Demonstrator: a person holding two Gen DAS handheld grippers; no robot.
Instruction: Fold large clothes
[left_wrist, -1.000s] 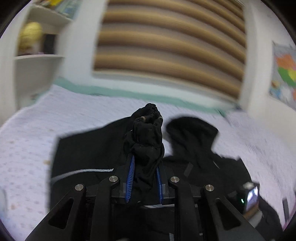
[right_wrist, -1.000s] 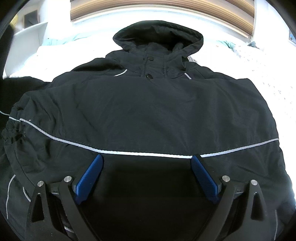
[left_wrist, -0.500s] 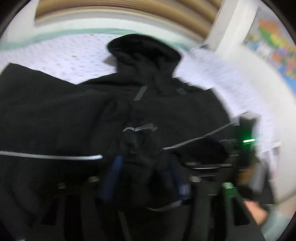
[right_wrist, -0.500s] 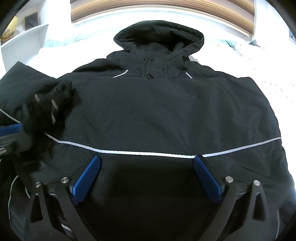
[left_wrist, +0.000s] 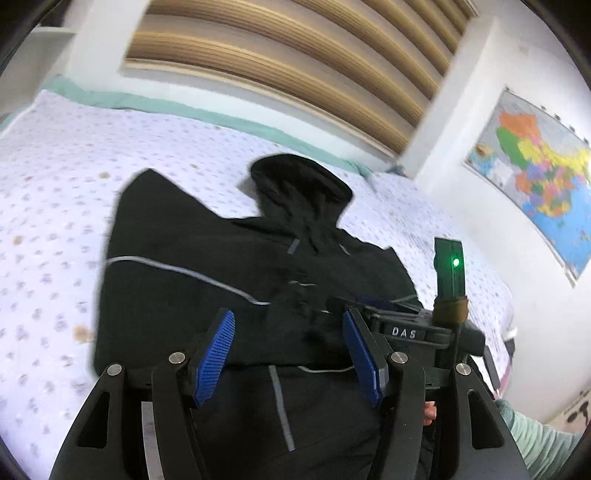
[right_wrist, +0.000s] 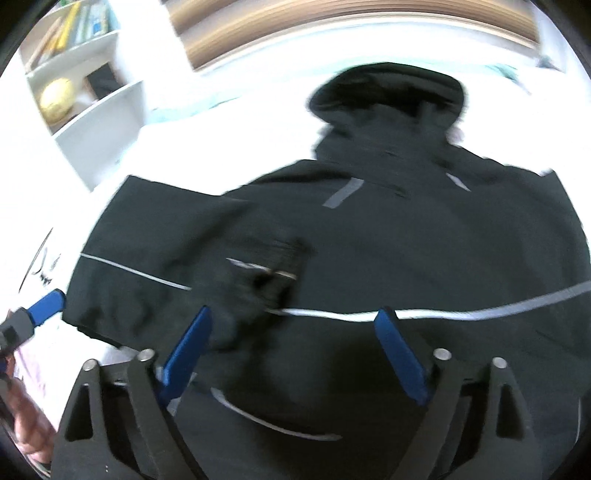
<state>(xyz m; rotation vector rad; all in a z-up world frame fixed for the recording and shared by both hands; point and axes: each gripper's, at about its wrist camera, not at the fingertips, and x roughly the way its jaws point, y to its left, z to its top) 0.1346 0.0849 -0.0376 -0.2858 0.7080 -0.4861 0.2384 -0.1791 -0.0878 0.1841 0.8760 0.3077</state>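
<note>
The black hooded jacket (left_wrist: 229, 280) lies flat on the bed (left_wrist: 55, 206) with one sleeve (right_wrist: 177, 254) folded across its chest, and since both the left gripper (left_wrist: 288, 343) and right gripper (right_wrist: 295, 343) stand open and empty above it, that unpinned sleeve risks sliding back.

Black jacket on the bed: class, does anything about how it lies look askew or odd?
Yes. The jacket lies flat, but its sleeve is folded across the chest with the cuff bunched up, not smoothed.

We hold our left gripper (left_wrist: 288, 347) and right gripper (right_wrist: 295, 343) side by side, jaws spread wide, both gripping nothing.
</note>
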